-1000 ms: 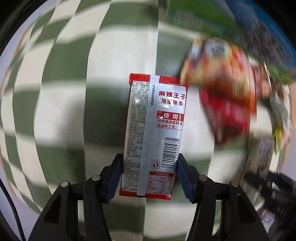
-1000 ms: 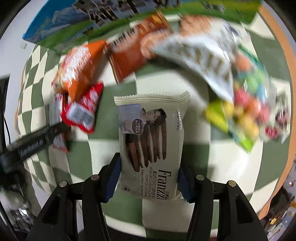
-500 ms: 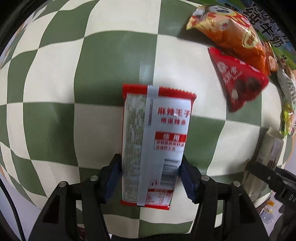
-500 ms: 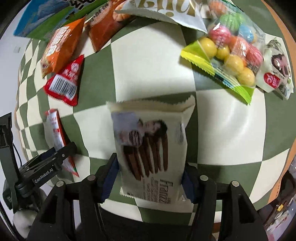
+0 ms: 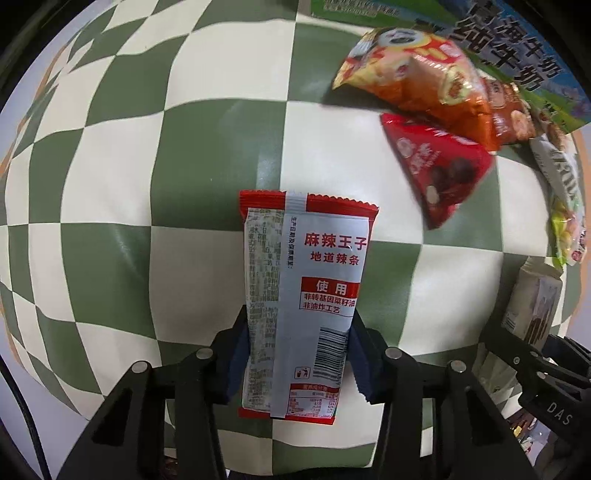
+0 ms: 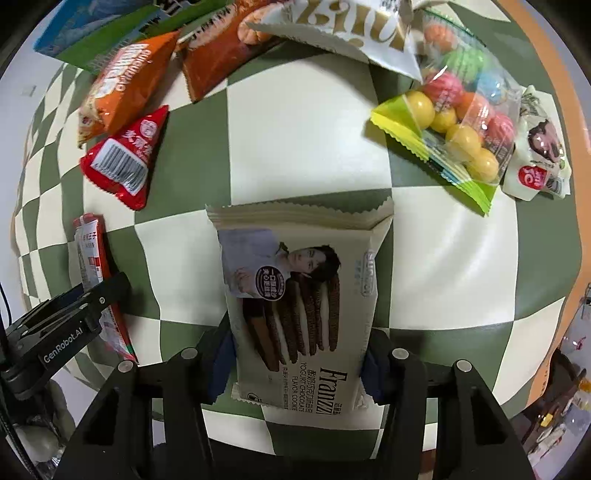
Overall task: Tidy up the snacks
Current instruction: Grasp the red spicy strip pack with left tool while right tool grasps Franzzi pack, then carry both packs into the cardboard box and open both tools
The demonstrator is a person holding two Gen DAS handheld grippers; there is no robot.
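Observation:
A red and silver spicy-strip packet hangs down toward the green and white checked tablecloth, with the blue pads of my left gripper pressing on its sides; the jaws are closing. A cream Franzzi cookie packet sits the same way in my right gripper, whose jaws are also closing on its edges. Both grippers point down at the table. The right wrist view shows the red packet edge-on at the left, and the left wrist view shows the cookie packet at the right.
Loose snacks lie along the far side: an orange chip bag, a red triangular packet, a brown bag, a white bag, a bag of coloured candy balls, a small white packet. A milk carton box stands behind. The table's orange edge runs right.
Both grippers have drifted away from the snack pile, carrying their packets, and the view has sharpened from blur. Each packet stays between its pads.

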